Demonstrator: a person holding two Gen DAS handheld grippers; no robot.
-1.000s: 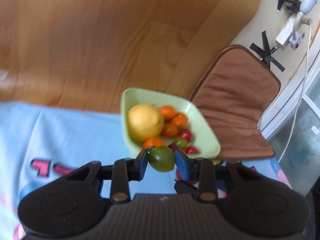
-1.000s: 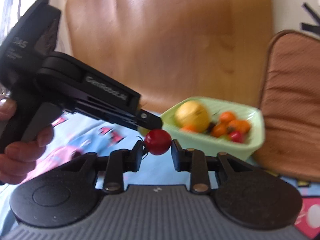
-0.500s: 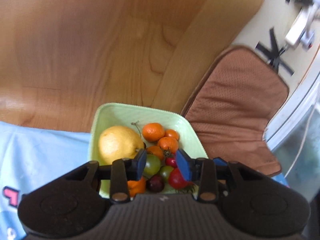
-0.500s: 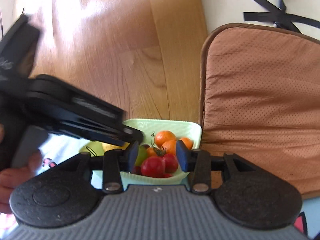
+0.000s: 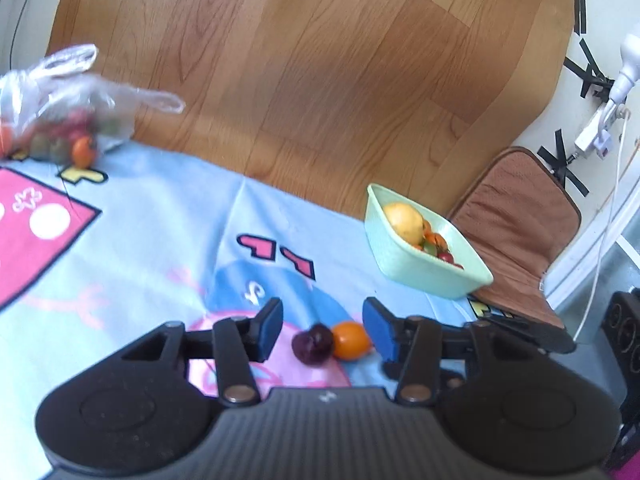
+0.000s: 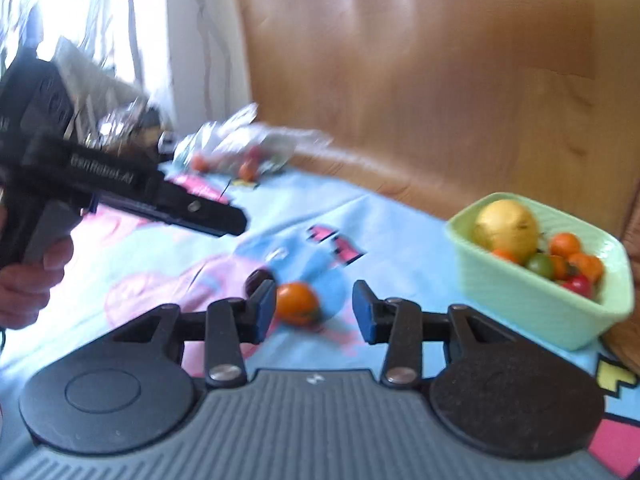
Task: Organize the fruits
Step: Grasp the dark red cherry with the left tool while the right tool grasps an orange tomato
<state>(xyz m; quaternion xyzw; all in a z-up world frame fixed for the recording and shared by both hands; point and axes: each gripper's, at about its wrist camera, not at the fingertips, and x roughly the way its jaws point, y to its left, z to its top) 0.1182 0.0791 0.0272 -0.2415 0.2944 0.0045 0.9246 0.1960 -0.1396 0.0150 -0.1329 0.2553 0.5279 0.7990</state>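
Dark fruit point(image 6: 258, 278) is hiding partly behind the right tongs' point(image 6: 314, 310) left finger; both tongs are gaping empty. Left tongs point(image 5: 322, 326) are framing both fruits; bowl point(image 5: 404, 268) is sitting ahead-right.

Daylight floods in from the window point(image 6: 80, 12) at far left, blown out to white. The wooden floor point(image 5: 320, 80) carries soft sheen. Both views are smeared by motion blur, worst on the plastic bag point(image 6: 240, 148). Fisheye bending curves the edges, with dark corners.

An orange tomato point(image 5: 351, 340) and dark purple tomato point(image 5: 312, 343) lie touching on the cloth, apart from the fruit-filled green bowl point(image 5: 416, 266).
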